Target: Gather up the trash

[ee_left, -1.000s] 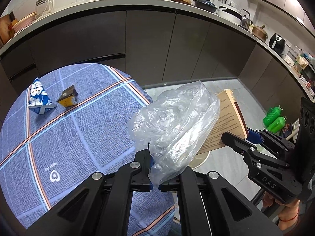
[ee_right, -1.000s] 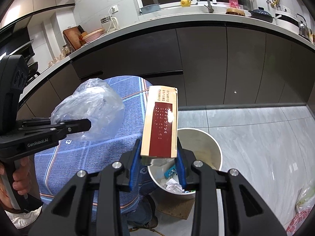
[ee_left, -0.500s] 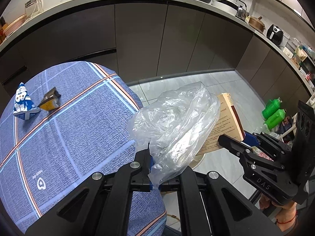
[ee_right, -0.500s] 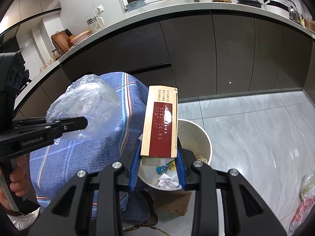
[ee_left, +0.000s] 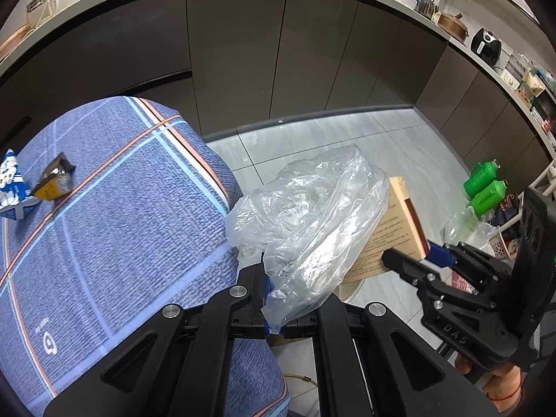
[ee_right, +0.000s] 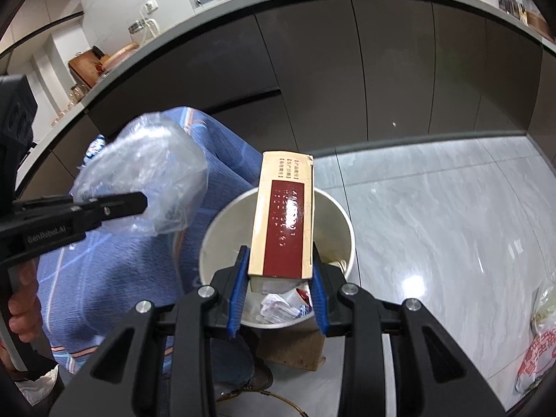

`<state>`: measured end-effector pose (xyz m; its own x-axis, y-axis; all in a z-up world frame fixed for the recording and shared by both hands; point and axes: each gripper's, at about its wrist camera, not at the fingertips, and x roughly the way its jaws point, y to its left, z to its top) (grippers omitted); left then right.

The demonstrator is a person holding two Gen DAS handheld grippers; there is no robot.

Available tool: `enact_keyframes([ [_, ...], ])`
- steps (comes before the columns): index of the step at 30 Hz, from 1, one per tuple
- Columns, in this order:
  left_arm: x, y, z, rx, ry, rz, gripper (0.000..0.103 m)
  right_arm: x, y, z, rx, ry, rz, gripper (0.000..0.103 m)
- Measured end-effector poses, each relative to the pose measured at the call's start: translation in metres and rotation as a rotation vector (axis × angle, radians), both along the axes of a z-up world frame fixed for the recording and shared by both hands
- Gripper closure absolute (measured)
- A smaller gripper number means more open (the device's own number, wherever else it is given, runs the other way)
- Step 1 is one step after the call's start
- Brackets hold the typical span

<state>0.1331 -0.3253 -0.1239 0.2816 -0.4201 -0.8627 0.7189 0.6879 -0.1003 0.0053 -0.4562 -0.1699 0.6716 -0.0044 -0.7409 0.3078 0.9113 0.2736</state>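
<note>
My left gripper [ee_left: 278, 292] is shut on a crumpled clear plastic bag [ee_left: 312, 215], which billows up past the table's edge; the same bag [ee_right: 146, 177] shows at the left of the right wrist view. My right gripper [ee_right: 278, 278] is shut on a tan box with a dark red panel [ee_right: 283, 219], held upright just over the mouth of a white trash bin [ee_right: 344, 229]. Wrappers lie at the bin's bottom. In the left wrist view the box [ee_left: 392, 232] sits behind the bag, with the right gripper [ee_left: 410, 260] at its lower end.
A blue plaid tablecloth [ee_left: 114, 229] covers the table at left; a small dark and yellow packet [ee_left: 54, 180] and a blue and white carton [ee_left: 10, 184] lie on it. Dark cabinets [ee_right: 347, 69] stand behind. Green bottles [ee_left: 483, 184] and a printed bag [ee_right: 535, 351] are on the tiled floor.
Both grippers have sunk toward the bin with their loads. The box now hangs right over the bin's mouth, and the bag has moved off the table toward the floor side.
</note>
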Motion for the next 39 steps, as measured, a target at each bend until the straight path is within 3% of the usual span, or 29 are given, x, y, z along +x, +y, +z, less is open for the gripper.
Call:
enact_keyframes([
  [9,0.01,-0.015,-0.021,0.005,0.018,-0.007,0.099,0.014,-0.004,-0.025,0.024,0.056,0.005,0.069],
  [11,0.01,-0.015,-0.023,0.002,0.018,0.0,0.085,0.016,-0.004,-0.027,0.019,0.061,0.011,0.068],
  [13,0.011,-0.015,-0.023,-0.009,0.009,0.015,0.056,0.017,-0.002,-0.028,0.013,0.064,0.016,0.066],
  [17,0.013,-0.013,-0.02,-0.039,0.002,0.033,0.04,0.016,-0.001,-0.029,-0.008,0.057,0.032,0.046],
  [19,0.014,-0.011,-0.017,-0.049,-0.02,0.045,0.024,0.014,0.0,-0.028,-0.021,0.051,0.039,0.038],
  [22,0.012,-0.008,-0.01,-0.071,-0.036,0.053,0.017,0.012,0.0,-0.026,-0.035,0.037,0.053,0.028],
  [24,0.011,-0.007,-0.006,-0.078,-0.044,0.062,0.014,0.011,0.002,-0.025,-0.046,0.032,0.067,0.014],
  [27,0.01,-0.004,-0.002,-0.078,-0.065,0.084,0.009,0.01,0.003,-0.022,-0.065,0.015,0.077,0.003],
  [39,0.013,0.008,0.001,-0.083,-0.032,0.118,0.009,0.007,0.003,-0.016,-0.054,0.02,0.078,0.003],
])
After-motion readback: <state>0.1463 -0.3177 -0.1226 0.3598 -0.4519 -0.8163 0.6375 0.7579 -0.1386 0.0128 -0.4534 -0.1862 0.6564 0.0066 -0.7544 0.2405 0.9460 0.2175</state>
